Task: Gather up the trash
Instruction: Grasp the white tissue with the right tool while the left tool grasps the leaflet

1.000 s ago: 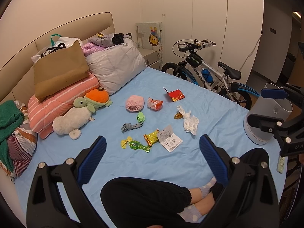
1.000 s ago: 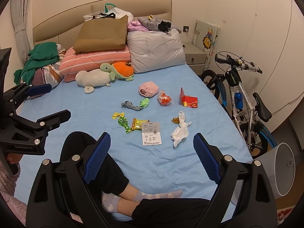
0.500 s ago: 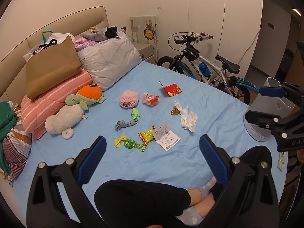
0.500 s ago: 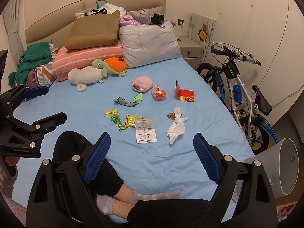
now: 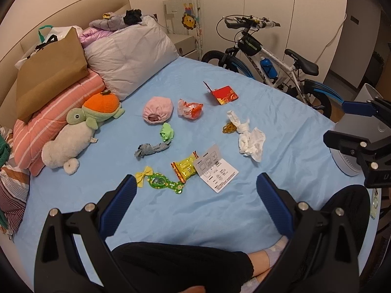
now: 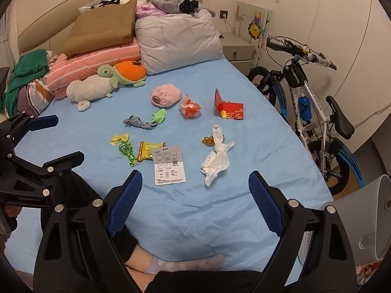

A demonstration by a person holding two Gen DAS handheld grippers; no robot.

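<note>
Both the left gripper (image 5: pixel 195 195) and the right gripper (image 6: pixel 195 190) were spread wide and empty above the bed (image 6: pixel 244 127). Just ahead lay a printed leaflet (image 6: pixel 168 164), its text too small to read, beside a yellow wrapper (image 6: pixel 147 150) and crumpled tissue (image 6: pixel 216 158). A bin (image 6: pixel 374 219) stood at the right.

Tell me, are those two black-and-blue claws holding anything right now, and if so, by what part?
Nothing is held. The left gripper and the right gripper both hang above the bed with jaws wide apart and nothing between them.
</note>
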